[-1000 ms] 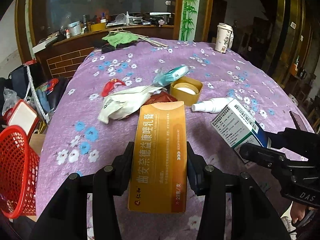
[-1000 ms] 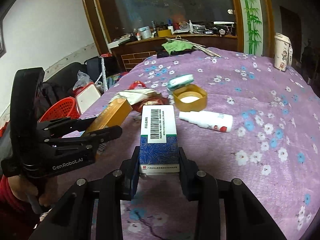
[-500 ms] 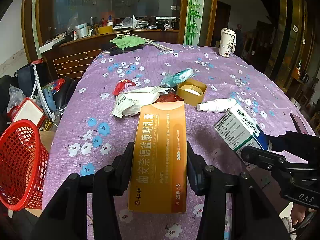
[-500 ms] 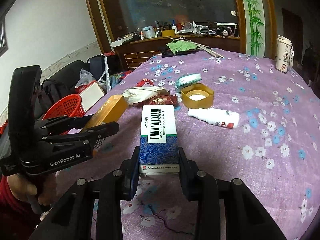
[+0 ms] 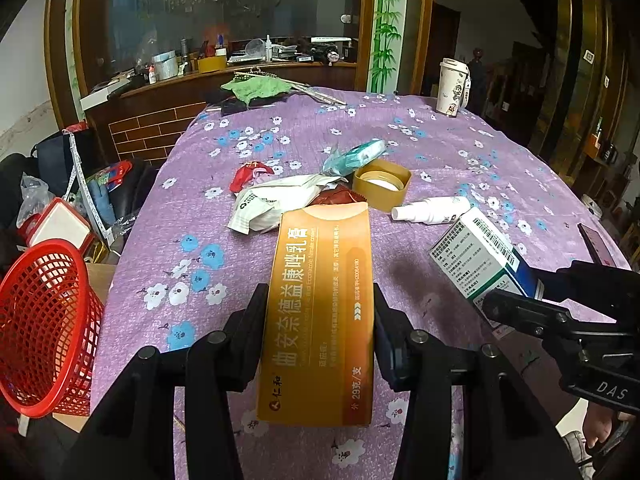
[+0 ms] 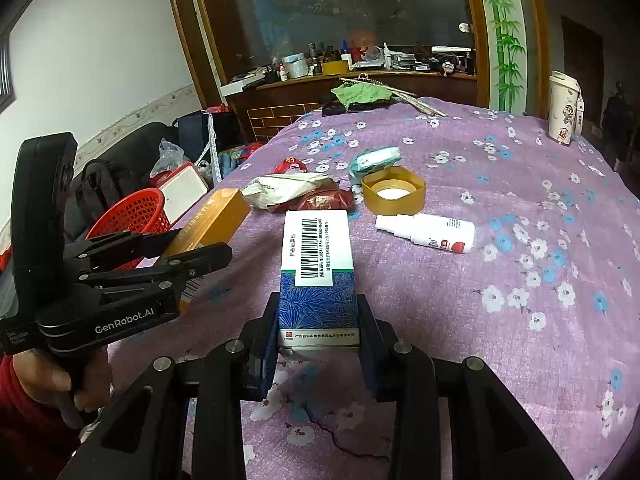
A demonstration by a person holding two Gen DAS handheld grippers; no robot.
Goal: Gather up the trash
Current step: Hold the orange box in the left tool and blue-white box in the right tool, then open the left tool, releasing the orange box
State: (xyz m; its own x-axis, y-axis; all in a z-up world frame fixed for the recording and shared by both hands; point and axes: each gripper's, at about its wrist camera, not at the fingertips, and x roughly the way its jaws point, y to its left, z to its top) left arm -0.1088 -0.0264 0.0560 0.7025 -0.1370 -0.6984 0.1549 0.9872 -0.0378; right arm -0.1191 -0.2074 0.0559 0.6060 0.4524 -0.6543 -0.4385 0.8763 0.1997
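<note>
**2 cartons in hand, loose trash ahead on the purple table**

1. Left gripper (image 5: 318, 320): clenched on an orange carton (image 5: 320, 312), its pads pressing both long sides. The carton lies lengthwise along the fingers and is lifted clear of the tablecloth (image 5: 180, 216).

2. Right gripper (image 6: 318, 320): clenched on a white-and-blue carton (image 6: 318, 268), barcode face up, pads on both sides near its rear end. In the left wrist view this carton (image 5: 476, 256) sits to the right of the left gripper, apart from the orange one.

3. Red mesh basket (image 5: 44, 328): off the table edge, low and to the left of the left gripper.

4. Loose items ahead of both grippers, on the cloth:
- crumpled white wrapper (image 5: 276, 204), just beyond the orange carton's far end;
- dark red wrapper (image 6: 320, 200), touching the white one;
- small red scrap (image 5: 250, 172), farther out and left;
- teal packet (image 5: 356, 154), resting against the gold lid (image 5: 382, 184);
- white spray bottle (image 6: 426, 232), on its side, ahead and right of the right gripper.

5. Paper cup (image 5: 452, 86): upright at the far right edge, well apart from everything else.
</note>
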